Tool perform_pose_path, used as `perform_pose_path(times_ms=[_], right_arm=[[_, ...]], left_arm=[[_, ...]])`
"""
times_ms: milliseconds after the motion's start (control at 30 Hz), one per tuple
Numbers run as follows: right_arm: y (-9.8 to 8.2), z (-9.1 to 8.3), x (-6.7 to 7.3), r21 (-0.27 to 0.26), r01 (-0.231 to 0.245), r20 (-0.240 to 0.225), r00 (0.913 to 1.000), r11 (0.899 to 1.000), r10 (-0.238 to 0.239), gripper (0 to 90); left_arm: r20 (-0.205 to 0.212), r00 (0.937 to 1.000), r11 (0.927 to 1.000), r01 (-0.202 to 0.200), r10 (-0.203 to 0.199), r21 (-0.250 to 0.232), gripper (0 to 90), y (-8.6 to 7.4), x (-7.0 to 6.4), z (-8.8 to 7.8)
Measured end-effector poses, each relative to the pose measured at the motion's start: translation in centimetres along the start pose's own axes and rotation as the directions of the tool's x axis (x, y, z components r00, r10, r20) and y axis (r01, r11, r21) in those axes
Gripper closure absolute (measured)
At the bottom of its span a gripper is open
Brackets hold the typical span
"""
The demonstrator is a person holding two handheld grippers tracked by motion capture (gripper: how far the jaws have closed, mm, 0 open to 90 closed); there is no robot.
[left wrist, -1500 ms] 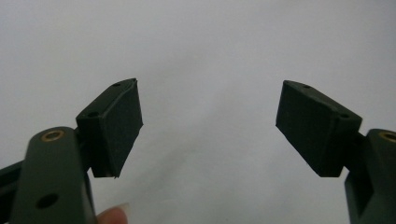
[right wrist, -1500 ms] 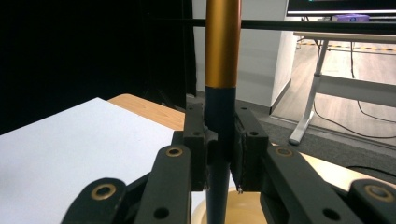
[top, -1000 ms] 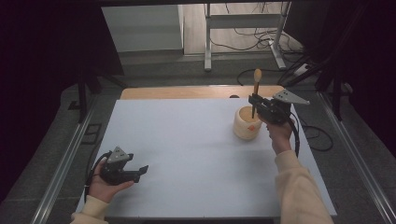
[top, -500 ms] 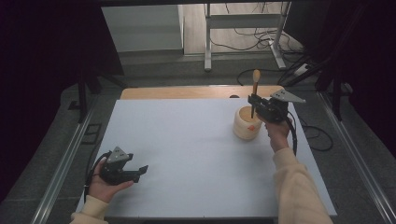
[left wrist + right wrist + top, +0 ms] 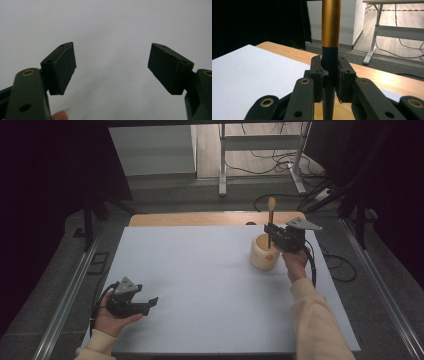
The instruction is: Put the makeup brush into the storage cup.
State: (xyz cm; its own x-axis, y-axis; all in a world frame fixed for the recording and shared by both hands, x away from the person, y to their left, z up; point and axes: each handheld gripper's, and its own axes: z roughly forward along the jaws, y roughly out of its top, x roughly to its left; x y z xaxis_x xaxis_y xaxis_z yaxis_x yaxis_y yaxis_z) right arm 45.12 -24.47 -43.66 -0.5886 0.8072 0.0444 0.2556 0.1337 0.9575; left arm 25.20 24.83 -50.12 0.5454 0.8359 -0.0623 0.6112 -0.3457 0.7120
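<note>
No writing can be read on anything; a small orange mark on the cream pot (image 5: 264,254) is too blurred to make out. The right tool (image 5: 270,232), held level above the pot at the bench's (image 5: 200,270) far right, is clamped on the dark shaft of an upright gold-handled utensil (image 5: 331,25) standing in the pot. The left tool (image 5: 150,303) rests in the left hand (image 5: 111,319) at the near-left corner, jaws spread wide over bare bench.

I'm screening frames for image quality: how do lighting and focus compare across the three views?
High view: dim, dark surroundings, the white table evenly lit, no glare. Left gripper view: flat bright table, open jaws slightly soft, a faint shadow between them. Right gripper view: the close gold-and-black tool handle and right gripper fairly sharp, left background black.
</note>
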Motion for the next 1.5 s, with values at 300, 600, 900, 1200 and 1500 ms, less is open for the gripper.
perform_pose_path(times_ms=[300, 600, 900, 1200, 1500], right_arm=[[-0.5, 0.4, -0.2, 0.012, -0.004, 0.008, 1.0000, 1.000, 0.004, 78.0], [-1.4, 1.1, -0.1, 0.026, 0.012, 0.026, 0.9996, 1.000, -0.013, 78.0], [-2.1, 1.4, 0.1, 0.049, 0.025, 0.029, 0.9992, 0.998, -0.027, 77.7], [-1.7, 1.2, 0.8, 0.032, 0.023, 0.065, 0.9976, 0.999, -0.025, 34.7], [-1.1, 0.2, 0.3, 0.021, -0.021, 0.066, 0.9976, 1.000, 0.020, 20.5]], left_arm=[[0.001, 1.0000, 1.0000, -0.005, 0.005, 0.003, 22.9, 0.0, 0.0, 0.1], [0.003, 1.0000, 1.0000, -0.005, 0.005, 0.003, 22.9, 0.0, 0.0, 0.0], [0.003, 1.0000, 1.0000, -0.005, 0.005, 0.002, 22.9, 0.0, 0.0, 0.1], [0.003, 1.0000, 1.0000, -0.003, 0.003, 0.002, 22.9, 0.0, 0.0, 0.0], [0.000, 1.0000, 1.0000, -0.002, 0.002, 0.000, 22.8, 0.0, 0.0, 0.0]])
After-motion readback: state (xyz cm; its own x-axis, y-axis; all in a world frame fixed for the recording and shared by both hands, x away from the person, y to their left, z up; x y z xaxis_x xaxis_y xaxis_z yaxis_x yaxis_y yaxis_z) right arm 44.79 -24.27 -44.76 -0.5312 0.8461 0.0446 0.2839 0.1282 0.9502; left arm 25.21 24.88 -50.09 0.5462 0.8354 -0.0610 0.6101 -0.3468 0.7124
